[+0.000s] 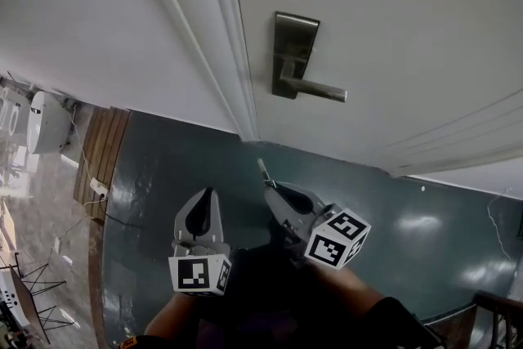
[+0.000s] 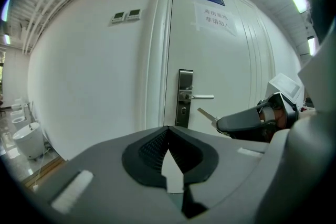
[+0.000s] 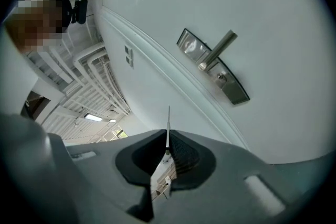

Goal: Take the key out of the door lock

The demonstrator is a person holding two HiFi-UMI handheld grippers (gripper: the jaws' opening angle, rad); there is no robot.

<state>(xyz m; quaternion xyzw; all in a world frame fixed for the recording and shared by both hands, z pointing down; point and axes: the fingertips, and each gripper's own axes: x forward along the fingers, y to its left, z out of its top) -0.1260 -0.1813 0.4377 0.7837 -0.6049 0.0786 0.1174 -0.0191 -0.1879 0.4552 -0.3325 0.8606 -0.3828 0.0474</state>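
left gripper [image 1: 207, 194]: jaws shut together, holding nothing
key [image 1: 262, 170]: out of the lock, blade sticking up toward the door
right gripper [image 1: 271, 189]: jaws clamped on the key
door lock [image 1: 294, 41]: metal plate with lever handle [image 1: 319, 91], apart from the key

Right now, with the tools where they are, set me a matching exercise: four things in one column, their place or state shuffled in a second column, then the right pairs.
Things
1. key
2. left tool
3. handle
4. floor

Place or state
A. dark and glossy
B. shut, nothing in it
C. fixed to the white door
D. pinched in the right tool

Pairs: 1-D, 2-B, 3-C, 4-A
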